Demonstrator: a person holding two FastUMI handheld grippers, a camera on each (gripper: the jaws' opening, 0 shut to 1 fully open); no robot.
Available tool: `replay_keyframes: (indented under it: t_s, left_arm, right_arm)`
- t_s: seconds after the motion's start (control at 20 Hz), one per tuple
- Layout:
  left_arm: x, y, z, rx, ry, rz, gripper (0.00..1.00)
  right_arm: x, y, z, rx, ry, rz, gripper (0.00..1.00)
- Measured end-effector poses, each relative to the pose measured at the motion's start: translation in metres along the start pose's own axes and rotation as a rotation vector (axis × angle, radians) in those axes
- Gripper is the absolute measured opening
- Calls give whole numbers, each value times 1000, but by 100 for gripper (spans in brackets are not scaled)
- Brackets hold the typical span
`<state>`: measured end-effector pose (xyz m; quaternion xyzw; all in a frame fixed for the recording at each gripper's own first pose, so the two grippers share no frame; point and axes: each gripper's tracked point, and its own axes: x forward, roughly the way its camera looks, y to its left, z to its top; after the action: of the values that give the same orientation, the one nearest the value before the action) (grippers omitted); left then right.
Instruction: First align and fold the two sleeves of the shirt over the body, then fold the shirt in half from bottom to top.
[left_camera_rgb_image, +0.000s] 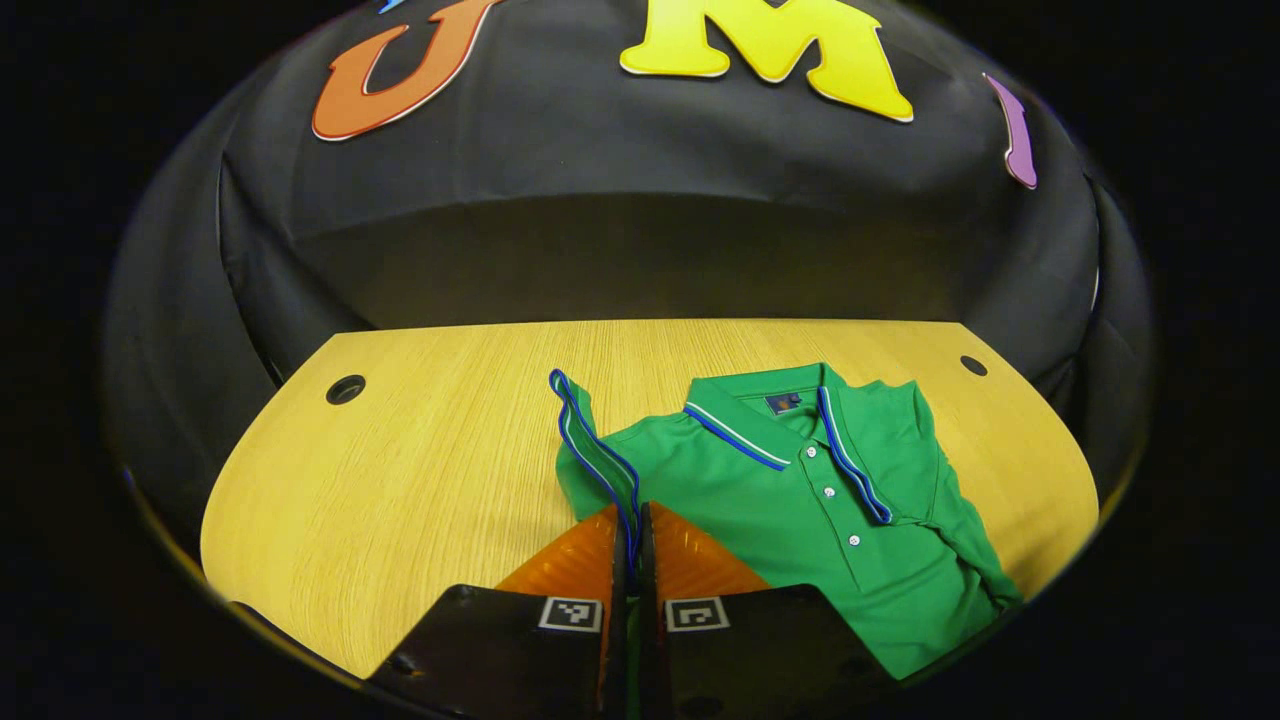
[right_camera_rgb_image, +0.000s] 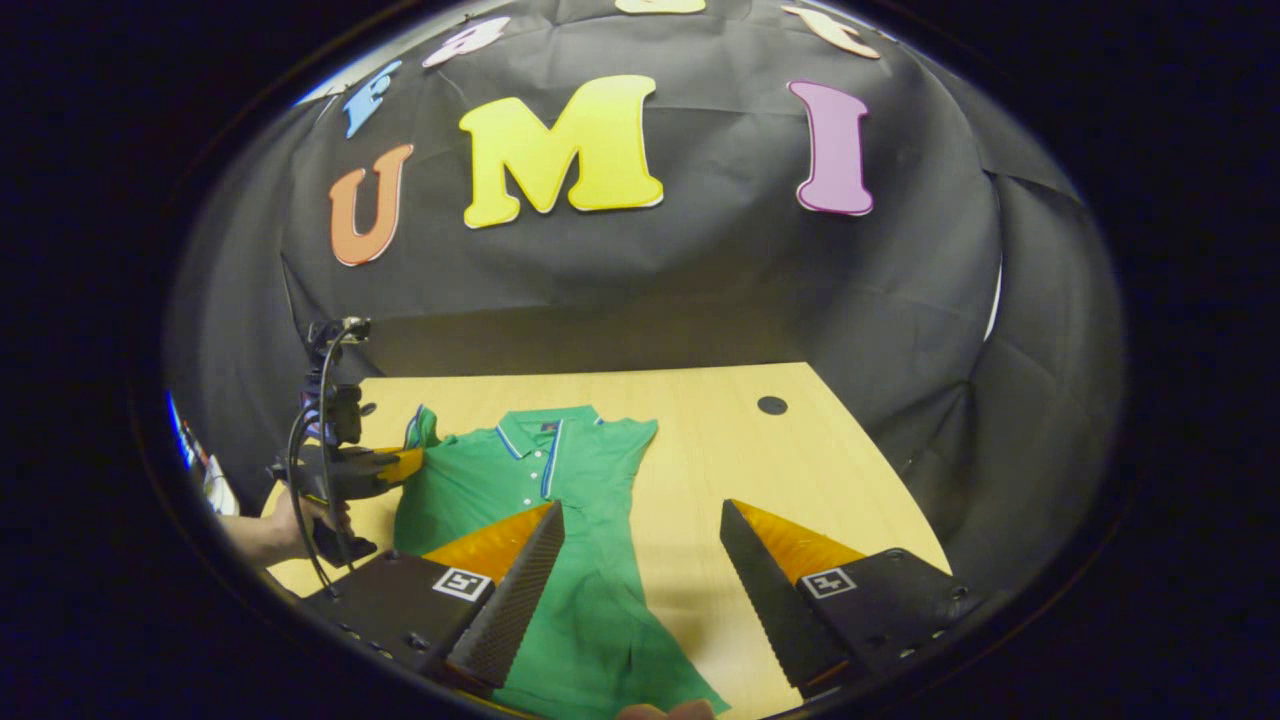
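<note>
Between the left claw's (left_camera_rgb_image: 632, 520) pressed-together fingers, the green polo shirt's (left_camera_rgb_image: 800, 510) blue-trimmed sleeve (left_camera_rgb_image: 590, 445) is pinched; carry it flat across the body. The right claw (right_camera_rgb_image: 640, 560) hangs spread.

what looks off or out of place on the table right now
Only the shirt's left sleeve: it stands up off the table, pinched in the left gripper, its striped cuff upright. The rest of the shirt lies flat. The right gripper hangs open above the shirt's lower part.

Shirt (right_camera_rgb_image: 560, 480) lies on table (right_camera_rgb_image: 800, 460), left gripper (right_camera_rgb_image: 400, 465) at its sleeve (left_camera_rgb_image: 590, 450).
</note>
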<state>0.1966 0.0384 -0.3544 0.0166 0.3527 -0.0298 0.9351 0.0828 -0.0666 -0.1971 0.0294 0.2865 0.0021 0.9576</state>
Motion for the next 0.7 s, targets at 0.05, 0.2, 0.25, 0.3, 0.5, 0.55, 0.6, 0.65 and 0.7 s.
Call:
replay_keyframes:
  t_s: [0.05,0.2,0.25,0.3,0.5,0.55,0.6,0.65,0.7]
  left_arm:
    - [0,0,-1,-1,3,2,11]
    - [-3,0,0,0,2,11,13]
    - [-4,-3,4,4,-4,11,13]
    - [-6,-5,7,11,-11,10,13]
    - [-4,-31,20,54,-22,-2,13]
    - [0,-41,21,68,-19,-1,13]
    - [4,-50,22,74,-17,-2,13]
    - [8,-59,22,81,-13,-4,15]
    - [12,-69,21,82,-10,-13,17]
  right_arm:
    - [-1,-2,-1,9,0,0,96]
    - [-4,-9,-6,29,3,-3,96]
    - [-5,-11,-8,34,8,-3,96]
    - [-6,-12,-9,38,8,-3,93]
    - [-7,-18,-10,49,3,1,96]
    - [-9,-21,-10,50,1,-1,96]
    - [-11,-25,-10,49,-3,-4,96]
    - [-12,-30,-10,48,-6,-11,96]
    - [-14,-35,-11,50,-5,-17,96]
